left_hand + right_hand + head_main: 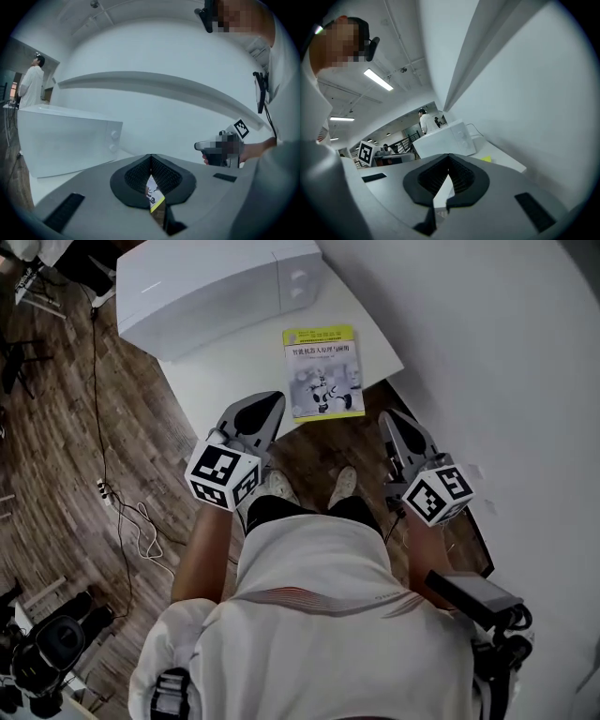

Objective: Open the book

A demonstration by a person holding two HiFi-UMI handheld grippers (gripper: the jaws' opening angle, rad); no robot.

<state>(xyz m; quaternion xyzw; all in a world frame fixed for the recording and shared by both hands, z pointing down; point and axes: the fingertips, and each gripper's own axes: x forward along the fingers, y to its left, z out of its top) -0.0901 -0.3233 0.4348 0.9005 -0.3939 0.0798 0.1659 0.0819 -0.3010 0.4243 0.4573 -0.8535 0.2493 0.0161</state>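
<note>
Left tool [265, 411] and right tool [394, 421] (both clenched, empty) hover near closed book [323, 371] on table [220, 371].

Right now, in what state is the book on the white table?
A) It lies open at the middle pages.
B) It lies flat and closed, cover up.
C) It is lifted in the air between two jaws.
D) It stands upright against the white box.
B: in the head view the book lies flat on the table, shut, with its printed yellow-topped cover facing up.
</note>
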